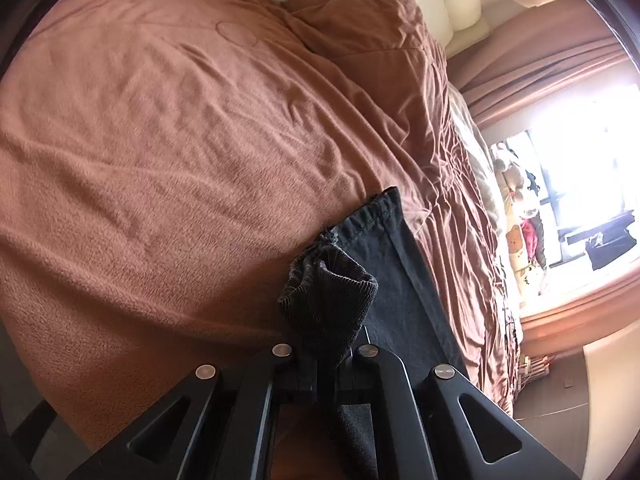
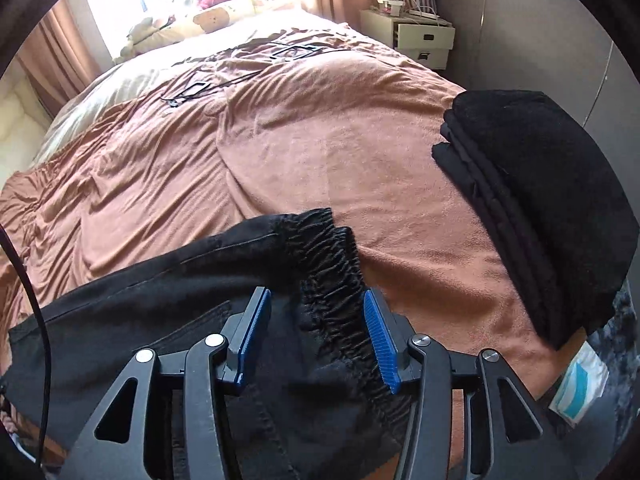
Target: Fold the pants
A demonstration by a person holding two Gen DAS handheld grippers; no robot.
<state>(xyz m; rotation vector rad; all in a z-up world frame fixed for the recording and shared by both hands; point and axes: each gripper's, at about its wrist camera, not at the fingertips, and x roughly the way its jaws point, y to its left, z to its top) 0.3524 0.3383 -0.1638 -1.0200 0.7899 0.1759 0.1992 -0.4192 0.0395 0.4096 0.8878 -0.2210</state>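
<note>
My bed (image 2: 320, 152) wears a brown blanket; black pants (image 2: 168, 304) lie lower left, folded black clothes (image 2: 552, 208) at right.

- My left gripper (image 1: 325, 354) is closed on a bunched cuff of the pants (image 1: 384, 280), which lie on the blanket (image 1: 160, 140) of the bed.
- In the left wrist view the pants leg runs from my gripper toward the far side, with the window (image 1: 580, 152) further to the right.
- My right gripper (image 2: 318, 340) stands over the waistband (image 2: 336, 280), which is between its two pads (image 2: 380, 340).
- To the right of the waistband, well apart, a stack of folded clothes (image 2: 540, 200) rests on the blanket.
- A nightstand (image 2: 416, 38) stands far right, beside the bed.
</note>
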